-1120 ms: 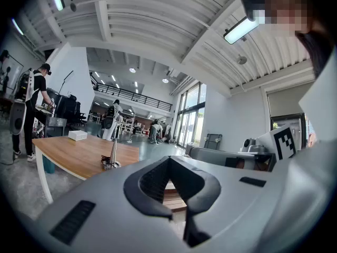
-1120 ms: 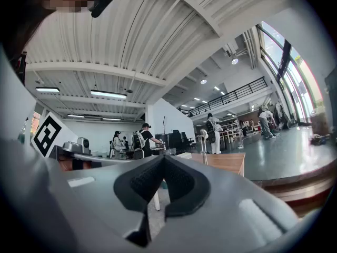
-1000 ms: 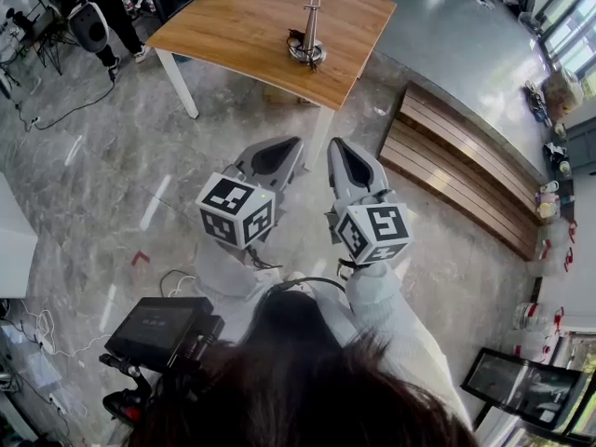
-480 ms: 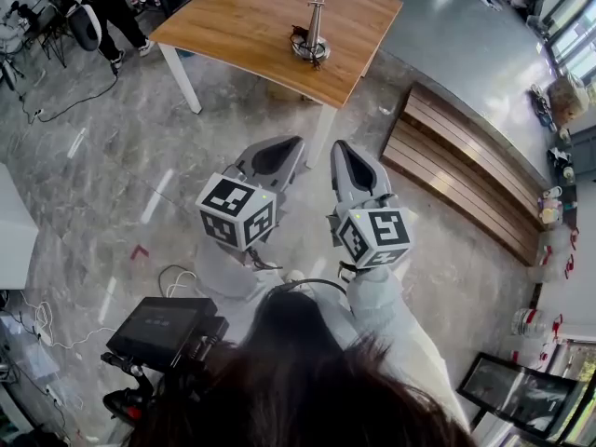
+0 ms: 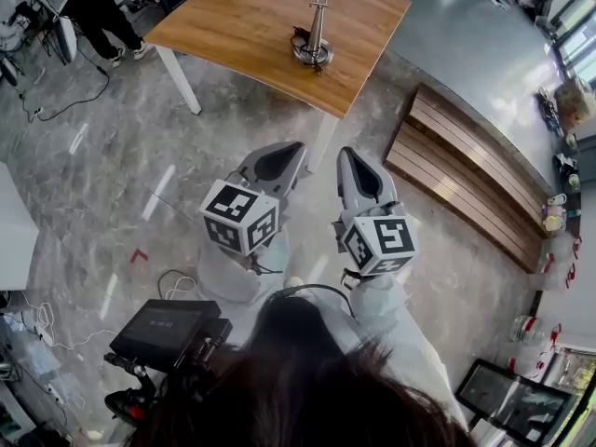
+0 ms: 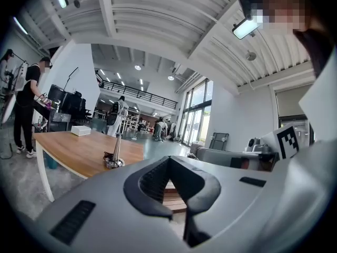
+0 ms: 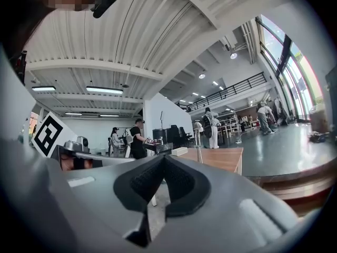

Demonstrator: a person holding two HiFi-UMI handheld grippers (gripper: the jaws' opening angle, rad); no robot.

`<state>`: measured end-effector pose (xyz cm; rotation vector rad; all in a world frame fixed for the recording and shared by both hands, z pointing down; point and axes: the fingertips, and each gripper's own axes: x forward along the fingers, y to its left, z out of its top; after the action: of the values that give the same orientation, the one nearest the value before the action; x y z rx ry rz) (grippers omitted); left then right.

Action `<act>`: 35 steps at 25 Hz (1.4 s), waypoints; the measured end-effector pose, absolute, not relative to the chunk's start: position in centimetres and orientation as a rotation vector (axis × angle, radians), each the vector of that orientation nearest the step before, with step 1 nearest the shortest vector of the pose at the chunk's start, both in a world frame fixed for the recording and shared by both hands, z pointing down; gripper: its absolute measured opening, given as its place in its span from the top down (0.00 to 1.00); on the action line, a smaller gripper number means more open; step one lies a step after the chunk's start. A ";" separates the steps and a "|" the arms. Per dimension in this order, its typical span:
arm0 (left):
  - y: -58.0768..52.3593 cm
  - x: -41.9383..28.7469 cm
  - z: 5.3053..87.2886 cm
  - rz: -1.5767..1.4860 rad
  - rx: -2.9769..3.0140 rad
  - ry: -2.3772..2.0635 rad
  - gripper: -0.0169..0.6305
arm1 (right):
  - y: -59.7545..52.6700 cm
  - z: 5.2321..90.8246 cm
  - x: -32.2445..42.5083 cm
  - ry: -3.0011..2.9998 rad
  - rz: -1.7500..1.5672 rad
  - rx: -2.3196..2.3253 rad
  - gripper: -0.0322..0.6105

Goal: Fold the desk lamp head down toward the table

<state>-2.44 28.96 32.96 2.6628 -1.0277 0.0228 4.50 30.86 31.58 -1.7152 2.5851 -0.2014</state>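
Closed jaws, lamp out of reach: a person stands on the stone floor short of a wooden table point(image 5: 244, 28) with a two-jaw gripper in each hand, the pair held side by side and roughly level. The left gripper point(image 5: 292, 148) has its jaws pressed together on nothing. The right gripper point(image 5: 347, 154) is the same, its pads meeting with nothing between them. The desk lamp point(image 5: 313, 47) stands well ahead of both pairs of jaws, far beyond their tips, with its round base on the tabletop close to the near edge. Its thin stem rises upright. The lamp head runs out of the top of the head view, so its angle cannot be told.

The risks appear to lie in the reach to come. With the base so near the edge, a push on the head with nothing steadying the base could tip the lamp or slide it off the table. What looks like a dark cord beside the base could snag. Jaws that arrive closed would only knock the slim stem aside.
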 end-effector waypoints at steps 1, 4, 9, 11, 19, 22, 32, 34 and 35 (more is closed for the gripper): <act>27.5 -2.4 33.1 0.023 2.665 -1.025 0.97 | 29.4 31.7 4.7 2.582 -0.205 -1.720 0.95; 22.1 -2.3 33.1 0.021 2.677 -1.018 0.97 | 24.1 32.0 4.9 2.581 -0.201 -1.729 0.95; 12.1 -2.7 32.4 0.048 2.713 -0.979 0.97 | 13.7 31.3 4.9 2.553 -0.193 -1.754 0.95; 8.3 -3.1 32.4 0.066 2.723 -0.947 0.97 | 9.8 31.1 4.8 2.537 -0.195 -1.774 0.95; -3.1 -2.2 34.2 0.129 2.717 -0.825 0.97 | -1.7 31.7 6.3 2.541 -0.255 -1.822 0.95; -6.8 -1.0 36.3 0.167 2.703 -0.779 0.97 | -5.6 33.1 7.9 2.572 -0.298 -1.818 0.95; -18.5 4.3 42.3 0.369 2.651 -0.615 0.97 | -20.2 34.2 11.8 2.772 -0.460 -1.471 0.93; -20.0 5.0 43.2 0.372 2.626 -0.600 0.97 | -22.6 34.1 12.3 2.810 -0.525 -1.363 0.92; -20.6 5.2 43.6 0.369 2.612 -0.590 0.97 | -23.6 34.1 12.4 2.827 -0.561 -1.307 0.91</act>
<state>5.20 -20.58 43.58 2.6122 -0.5896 0.3691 12.38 -23.64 34.09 -1.3070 2.8270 -0.5612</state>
